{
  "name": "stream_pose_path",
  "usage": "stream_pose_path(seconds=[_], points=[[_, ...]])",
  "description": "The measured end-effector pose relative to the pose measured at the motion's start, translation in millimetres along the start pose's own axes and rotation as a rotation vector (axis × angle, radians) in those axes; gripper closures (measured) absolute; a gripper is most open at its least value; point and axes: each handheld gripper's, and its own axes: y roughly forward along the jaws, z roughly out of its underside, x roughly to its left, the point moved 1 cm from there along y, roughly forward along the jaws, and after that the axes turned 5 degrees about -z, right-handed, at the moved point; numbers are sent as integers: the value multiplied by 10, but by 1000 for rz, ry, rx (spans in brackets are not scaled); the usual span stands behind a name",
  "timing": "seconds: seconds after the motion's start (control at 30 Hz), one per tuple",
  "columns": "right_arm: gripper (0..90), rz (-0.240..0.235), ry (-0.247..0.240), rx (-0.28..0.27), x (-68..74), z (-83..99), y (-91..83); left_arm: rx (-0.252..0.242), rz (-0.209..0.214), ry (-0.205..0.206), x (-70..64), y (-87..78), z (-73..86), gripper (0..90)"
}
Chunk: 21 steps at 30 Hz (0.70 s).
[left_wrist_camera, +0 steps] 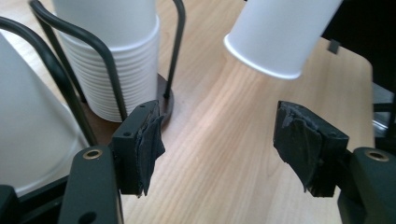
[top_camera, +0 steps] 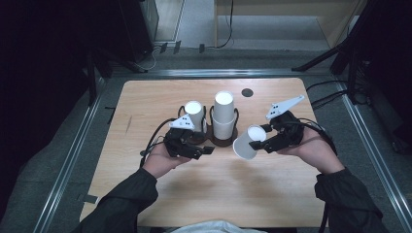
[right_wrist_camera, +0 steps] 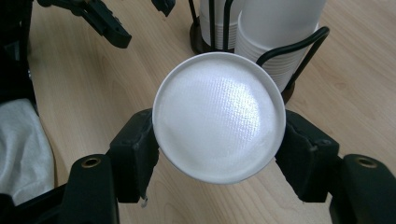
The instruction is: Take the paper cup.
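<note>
The right tool (top_camera: 266, 138) pinches a single white paper cup (top_camera: 248, 142) between its two black jaws. In the right gripper view the round bottom of this cup (right_wrist_camera: 219, 116) faces the camera, and one pad presses on each side of it. In the high view the cup lies tilted, its open end toward the left and down, above the counter (top_camera: 214, 189) and just beside the right of the dark cup holder (top_camera: 224, 139). The person's right hand (top_camera: 311, 148) holds this tool from behind, and a grey three-cornered plate (top_camera: 284, 107) stands on top of it.

The left tool (top_camera: 201, 150) is spread wide, with nothing between its jaws. In the left gripper view bare wood of the counter (left_wrist_camera: 224, 158) shows between the two worn pads (left_wrist_camera: 149, 144), and the held cup (left_wrist_camera: 280, 35) hangs above and in front of them, apart from both. The person's left hand (top_camera: 163, 160) holds this tool near the front left of the holder.

The holder stands near the middle of the counter and has thin black wire loops (left_wrist_camera: 100, 44). In it are two stacks of white cups, upside down: a taller stack (top_camera: 224, 114) on the right and a lower stack (top_camera: 195, 115) on the left. In the left gripper view the many rims of one stack (left_wrist_camera: 123, 77) are seen close to the left jaw, not touching it.

A small dark round hole (top_camera: 247, 92) is in the counter behind the holder.
</note>
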Motion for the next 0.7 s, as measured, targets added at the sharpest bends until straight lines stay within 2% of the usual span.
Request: stream_pose_path(seconds=[0.1, 0.17, 0.43, 0.57, 0.7], points=[[342, -12, 6, 3, -1, 56, 69, 6, 31, 1, 2, 0, 31, 325], [341, -21, 7, 1, 3, 85, 106, 12, 36, 18, -9, 13, 72, 326], [342, -46, -4, 0, 45, 190, 220, 45, 94, 5, 29, 37, 159, 278], [342, -54, 4, 3, 54, 225, 266, 57, 88, 2, 40, 25, 179, 280], [342, -79, 19, -8, 60, 266, 359, 51, 119, -5, 55, 8, 222, 280]])
